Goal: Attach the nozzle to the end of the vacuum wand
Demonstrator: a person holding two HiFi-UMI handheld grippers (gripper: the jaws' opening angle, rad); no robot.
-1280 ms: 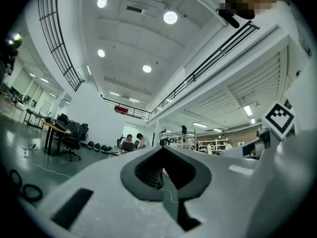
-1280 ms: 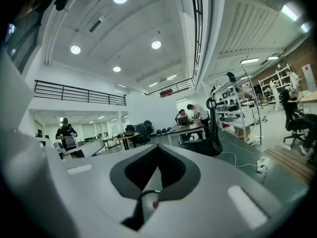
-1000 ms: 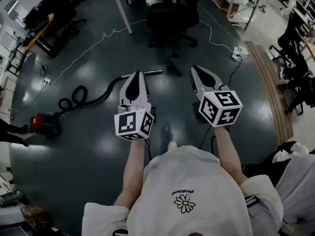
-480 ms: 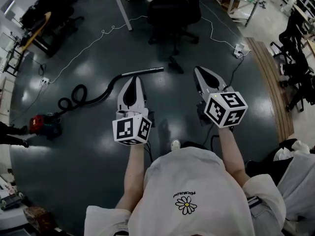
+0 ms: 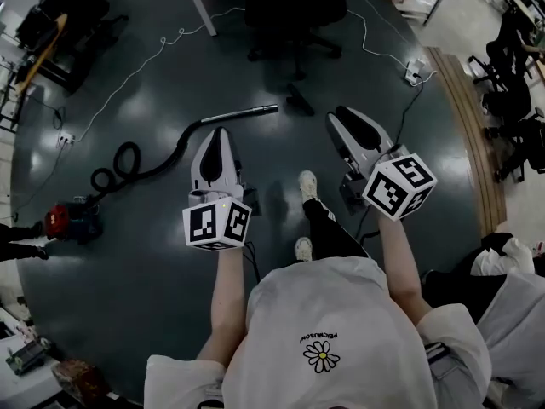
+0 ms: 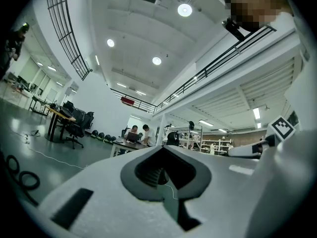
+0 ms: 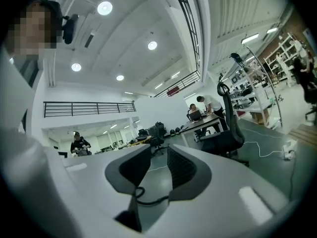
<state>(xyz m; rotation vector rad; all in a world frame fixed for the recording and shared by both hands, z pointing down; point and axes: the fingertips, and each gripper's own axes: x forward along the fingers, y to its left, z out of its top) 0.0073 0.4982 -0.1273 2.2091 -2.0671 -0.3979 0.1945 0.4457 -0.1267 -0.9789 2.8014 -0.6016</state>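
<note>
The silver vacuum wand lies on the dark floor, its open end pointing right. Its black hose curls left to the red vacuum body. A small black nozzle lies on the floor just right of the wand's end. My left gripper hangs above the floor near the wand, shut and empty. My right gripper hangs to the right of the nozzle. Its jaws are opening, with nothing between them. Both grippers point about level.
A black office chair and a table leg stand beyond the nozzle. A white cable runs to a power strip at the right. A wooden floor strip and more chairs border the right side. The person's shoe is stepping forward.
The person has stepped forward, and a leg and shoe now show between the arms. Both grippers moved along and a little lower. The right gripper's jaws have parted.
</note>
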